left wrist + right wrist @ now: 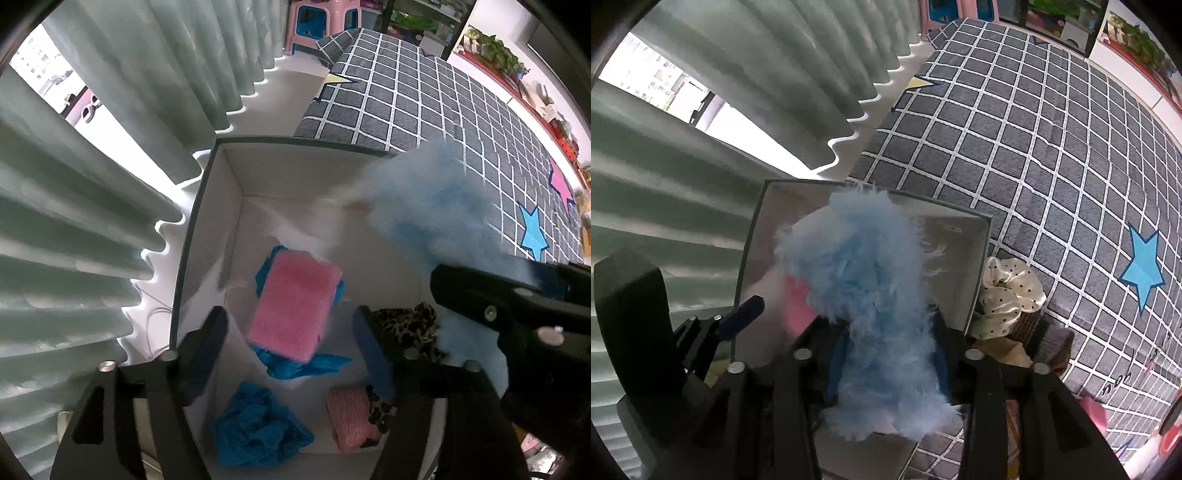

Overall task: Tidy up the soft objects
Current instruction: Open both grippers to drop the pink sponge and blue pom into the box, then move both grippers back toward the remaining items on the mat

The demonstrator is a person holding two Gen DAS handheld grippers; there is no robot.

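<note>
Beside pleated grey-green curtains [110, 221], an open white cardboard box [207, 221] stands against a grey checked bedspread [1034, 166]. A fluffy pale-blue plush piece [868, 295] is pinched by the right gripper [886, 354] above the box; the left gripper [291, 350] is spread wide, empty, over a pink sponge block [295, 310]. Long fur could be snagged on the box rim or cling to the pads at release, leaving the piece draped outside.

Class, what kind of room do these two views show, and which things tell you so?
Probably a bedroom: a bed with a grid-patterned star bedspread, pleated curtains over a window, and stacked plastic stools behind.
</note>
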